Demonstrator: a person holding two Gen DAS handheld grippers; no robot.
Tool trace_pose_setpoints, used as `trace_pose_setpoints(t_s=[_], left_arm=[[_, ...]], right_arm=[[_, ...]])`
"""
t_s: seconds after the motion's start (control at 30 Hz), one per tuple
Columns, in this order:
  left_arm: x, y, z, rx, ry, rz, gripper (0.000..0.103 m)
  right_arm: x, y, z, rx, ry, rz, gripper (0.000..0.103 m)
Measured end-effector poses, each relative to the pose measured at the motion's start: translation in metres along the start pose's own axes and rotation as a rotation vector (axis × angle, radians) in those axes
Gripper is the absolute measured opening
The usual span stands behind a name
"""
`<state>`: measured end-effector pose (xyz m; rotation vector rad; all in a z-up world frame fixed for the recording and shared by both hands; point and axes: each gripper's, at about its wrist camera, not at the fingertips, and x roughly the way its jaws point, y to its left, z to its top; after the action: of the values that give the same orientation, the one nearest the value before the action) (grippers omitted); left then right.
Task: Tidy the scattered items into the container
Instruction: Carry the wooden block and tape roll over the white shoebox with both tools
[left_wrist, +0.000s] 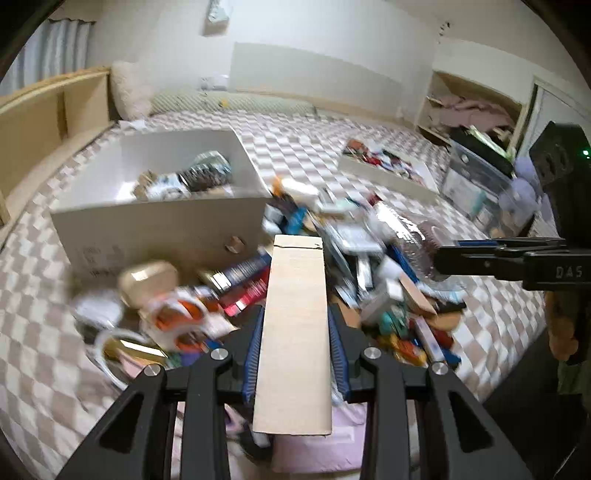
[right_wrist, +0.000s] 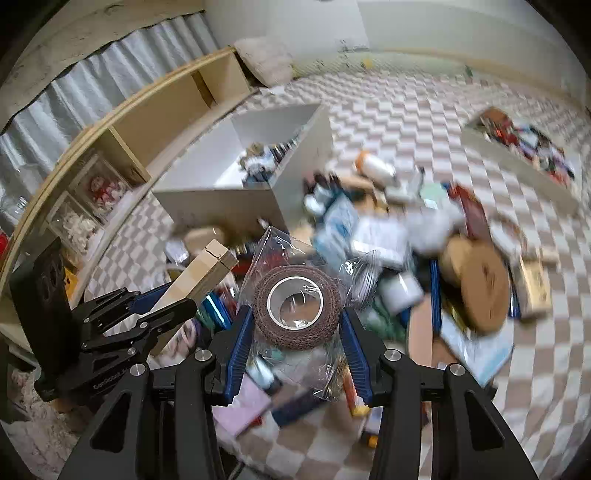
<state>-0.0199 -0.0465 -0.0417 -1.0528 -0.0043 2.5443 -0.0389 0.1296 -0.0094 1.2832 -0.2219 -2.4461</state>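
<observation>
My left gripper (left_wrist: 295, 343) is shut on a long pale cardboard box (left_wrist: 295, 325), which sticks forward above the pile. In the right wrist view that same cardboard box (right_wrist: 201, 275) shows at the left, clamped by the left gripper (right_wrist: 173, 299). My right gripper (right_wrist: 293, 332) is shut on a brown tape roll in a clear plastic bag (right_wrist: 295, 310). The white open container (left_wrist: 155, 218) stands beyond on the left, with a few items inside; the white container (right_wrist: 240, 184) also shows in the right wrist view. Scattered items (left_wrist: 369, 266) lie heaped on the checkered bed cover.
A shallow white tray (left_wrist: 388, 170) full of small things lies at the far right. Wooden shelving (right_wrist: 147, 122) runs along the left with a curtain behind. A round cork-like disc (right_wrist: 476, 284) sits in the pile. The right gripper (left_wrist: 491, 258) enters the left wrist view from the right.
</observation>
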Motion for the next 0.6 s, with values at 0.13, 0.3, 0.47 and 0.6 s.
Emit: trace_pose_setpoints(t_s=[0.13,0.3,0.47,0.6], left_arm=[[-0.008,0.017,0.024,-0.013,-0.047,0.022,0.033],[-0.014,0.032,0.049,-0.013,-0.08,0.059,0.033],[-0.015,0.049,0.071,-0.01,-0.092,0.093,0.033],[-0.015,0.067,0.09,-0.018,-0.105,0.114,0.033]], right_arm=[[-0.001,0.014,0.031,-0.041,-0.029,0.021,0.048],[0.003,0.032,0.063,-0.095,-0.057,0.038,0.048],[0.013,0.044,0.089,-0.114,-0.078,0.062,0.048],[0.026,0.049,0.108,-0.11,-0.08,0.072,0.048]])
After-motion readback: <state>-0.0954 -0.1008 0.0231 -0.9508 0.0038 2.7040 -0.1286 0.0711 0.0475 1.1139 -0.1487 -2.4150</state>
